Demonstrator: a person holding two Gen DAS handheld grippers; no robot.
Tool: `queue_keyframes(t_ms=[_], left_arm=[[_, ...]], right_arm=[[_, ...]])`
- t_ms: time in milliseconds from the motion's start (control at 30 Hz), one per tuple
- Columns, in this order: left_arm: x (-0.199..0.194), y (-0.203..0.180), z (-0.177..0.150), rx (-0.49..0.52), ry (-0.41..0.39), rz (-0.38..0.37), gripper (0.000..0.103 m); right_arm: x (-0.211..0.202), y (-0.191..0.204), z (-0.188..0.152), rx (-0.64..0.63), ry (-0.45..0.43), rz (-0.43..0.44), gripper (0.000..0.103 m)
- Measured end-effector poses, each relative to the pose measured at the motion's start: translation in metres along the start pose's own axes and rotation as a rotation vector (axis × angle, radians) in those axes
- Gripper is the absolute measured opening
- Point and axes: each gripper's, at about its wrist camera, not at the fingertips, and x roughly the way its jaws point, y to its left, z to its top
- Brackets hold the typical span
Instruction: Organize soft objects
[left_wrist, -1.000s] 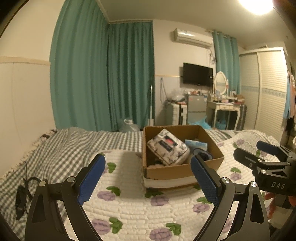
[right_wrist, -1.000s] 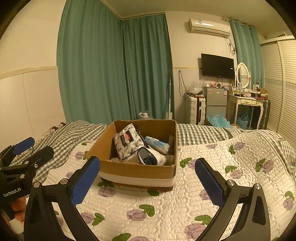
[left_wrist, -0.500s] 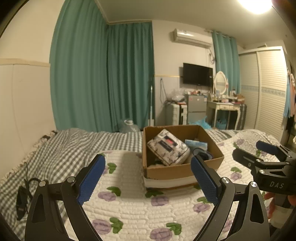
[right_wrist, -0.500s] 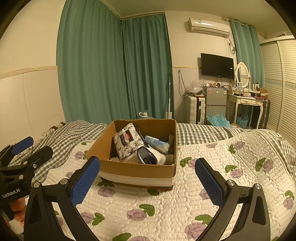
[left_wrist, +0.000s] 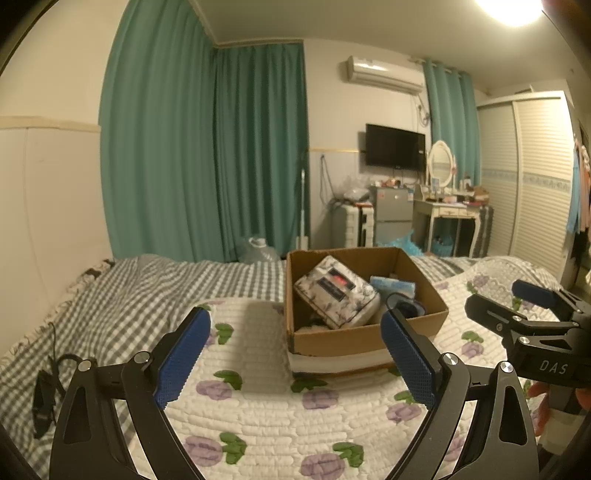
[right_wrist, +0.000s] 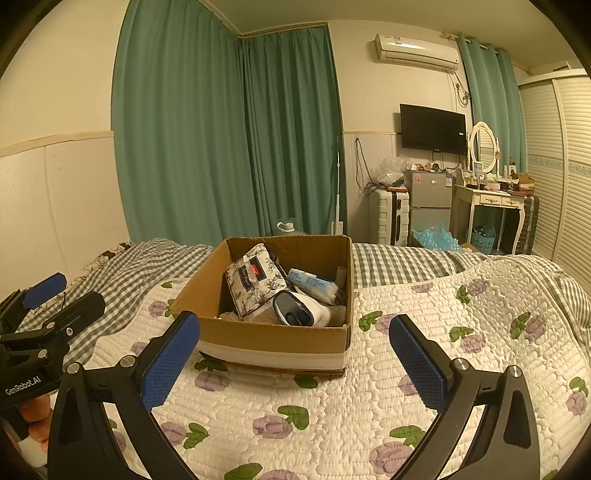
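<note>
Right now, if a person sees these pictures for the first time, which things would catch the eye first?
First comes the open brown cardboard box in the middle of the flowered white quilt, stuffed with a floral fabric pouch and a light blue tissue pack. Next, the open left gripper and open right gripper with blue pads, both empty and short of the box. Behind hang tall teal curtains.
</note>
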Motion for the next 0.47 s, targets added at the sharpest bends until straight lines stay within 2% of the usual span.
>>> queue_keyframes(t_ms=[467], left_arm=[[-0.0017,0.0011,-0.0027,-0.002,0.004,0.008,0.095]], right_arm=[[0.0026,0.0059,-0.0032,0.0,0.003,-0.005,0.103]])
